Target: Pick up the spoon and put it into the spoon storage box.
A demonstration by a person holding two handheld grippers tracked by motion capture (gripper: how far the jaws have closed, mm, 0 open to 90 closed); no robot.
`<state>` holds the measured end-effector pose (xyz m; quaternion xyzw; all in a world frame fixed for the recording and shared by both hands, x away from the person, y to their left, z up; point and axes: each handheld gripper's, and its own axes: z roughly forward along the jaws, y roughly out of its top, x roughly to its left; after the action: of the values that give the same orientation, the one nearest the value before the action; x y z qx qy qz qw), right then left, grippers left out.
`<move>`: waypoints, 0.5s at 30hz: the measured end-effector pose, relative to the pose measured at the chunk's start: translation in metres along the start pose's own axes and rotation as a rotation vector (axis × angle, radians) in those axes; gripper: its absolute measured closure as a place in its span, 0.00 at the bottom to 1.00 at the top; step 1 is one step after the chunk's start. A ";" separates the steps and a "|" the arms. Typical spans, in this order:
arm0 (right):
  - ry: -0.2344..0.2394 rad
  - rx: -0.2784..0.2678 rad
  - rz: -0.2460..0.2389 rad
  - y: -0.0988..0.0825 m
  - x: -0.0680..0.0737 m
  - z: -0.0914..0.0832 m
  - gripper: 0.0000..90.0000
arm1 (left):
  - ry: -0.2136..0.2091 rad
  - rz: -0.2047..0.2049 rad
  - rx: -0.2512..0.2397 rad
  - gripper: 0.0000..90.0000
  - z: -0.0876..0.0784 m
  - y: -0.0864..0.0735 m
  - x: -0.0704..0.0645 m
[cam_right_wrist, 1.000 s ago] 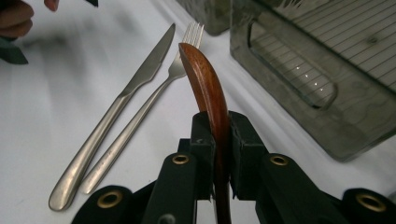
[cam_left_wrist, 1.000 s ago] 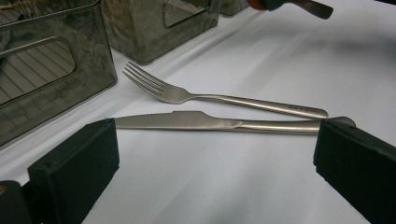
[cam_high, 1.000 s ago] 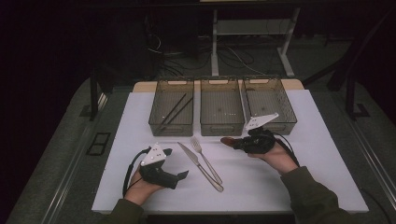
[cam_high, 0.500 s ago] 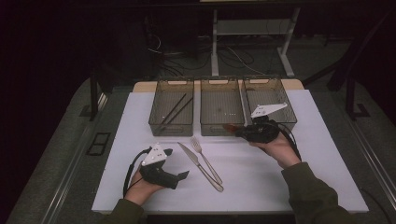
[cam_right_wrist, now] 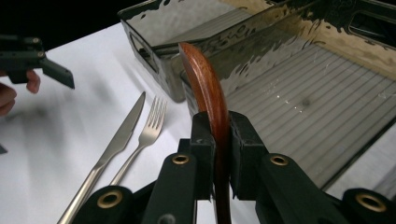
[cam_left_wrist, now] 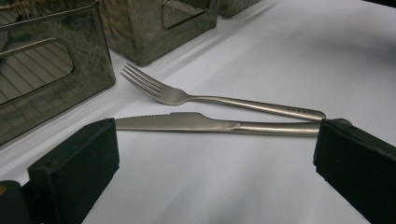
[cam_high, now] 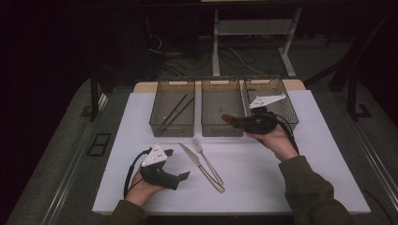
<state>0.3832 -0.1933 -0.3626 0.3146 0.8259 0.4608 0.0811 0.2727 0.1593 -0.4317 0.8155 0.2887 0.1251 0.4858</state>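
Tightly around wooden spoon (cam_right_wrist: 208, 93): right hand-held gripper (cam_right_wrist: 219, 140).

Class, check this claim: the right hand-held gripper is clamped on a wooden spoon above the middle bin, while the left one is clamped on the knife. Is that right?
Not quite. The left hand-held gripper is open; the knife lies untouched on the table beyond its jaws, as the left gripper view shows. The right hand-held gripper does clamp the wooden spoon above the middle bin.
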 end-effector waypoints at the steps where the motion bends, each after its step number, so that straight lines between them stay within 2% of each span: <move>1: -0.001 0.002 0.001 0.003 0.000 0.001 0.89 | 0.000 0.000 0.000 0.00 0.000 0.000 0.000; 7: -0.018 0.003 0.002 0.020 -0.003 0.007 0.89 | -0.005 -0.002 -0.001 0.00 0.001 0.000 0.000; 15: -0.021 -0.022 0.008 0.046 -0.008 0.020 0.89 | -0.005 -0.004 -0.004 0.00 0.000 0.000 0.000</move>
<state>0.4185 -0.1666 -0.3378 0.3221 0.8184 0.4670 0.0915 0.2729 0.1589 -0.4317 0.8142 0.2891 0.1228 0.4883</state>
